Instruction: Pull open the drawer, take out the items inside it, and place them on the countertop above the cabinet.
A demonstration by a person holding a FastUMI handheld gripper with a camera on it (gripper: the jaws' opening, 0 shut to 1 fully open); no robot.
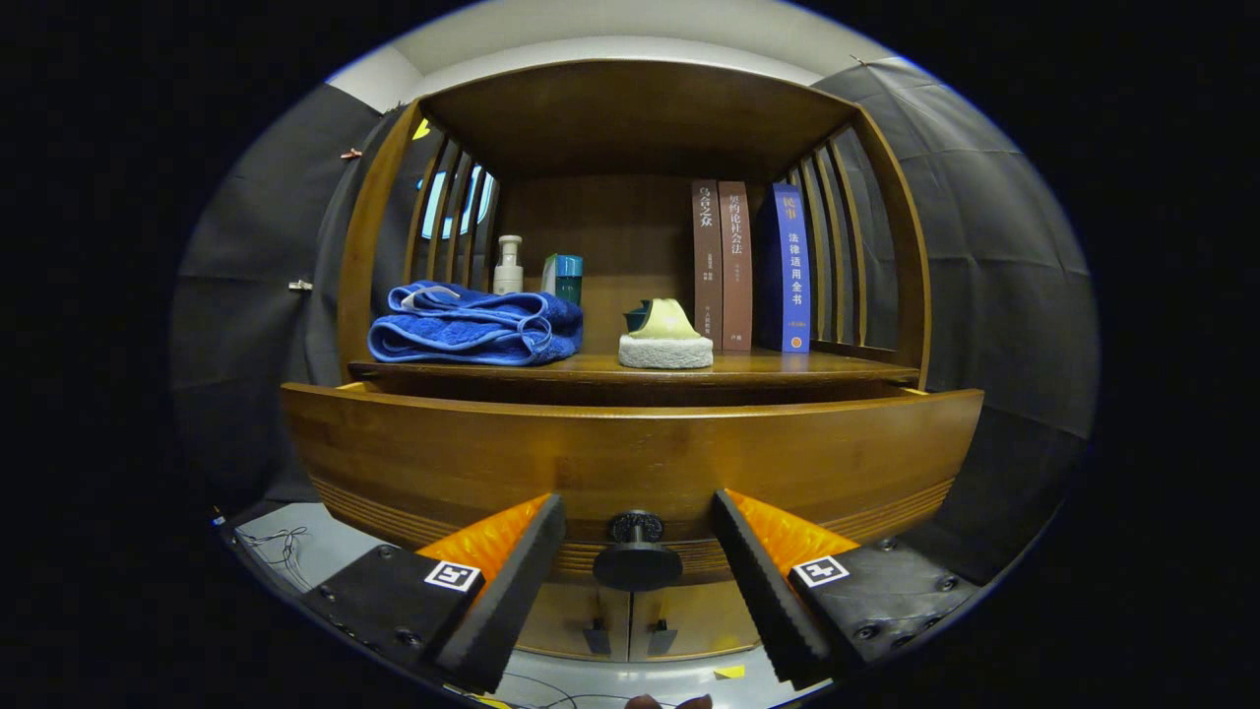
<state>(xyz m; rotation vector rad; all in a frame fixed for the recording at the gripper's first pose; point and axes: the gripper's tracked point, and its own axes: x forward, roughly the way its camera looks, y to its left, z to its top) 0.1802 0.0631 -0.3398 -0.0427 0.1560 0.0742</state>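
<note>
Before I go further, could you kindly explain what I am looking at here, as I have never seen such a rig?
This is no robot: a person carries a hand-held gripper with two fingers, and a fisheye camera rides on it, looking forward along them. That is why the fingers show at the bottom. They stand open, one on each side of the dark round knob on the drawer, touching nothing. The drawer looks pulled out a little; what is inside cannot be seen. Below it are two cabinet doors. Above it is the countertop, set in a wooden alcove. On it lie a folded blue towel, a pump bottle and a teal box behind it, a pale sponge-like object in the middle, and three upright books. Nothing is held.
</note>
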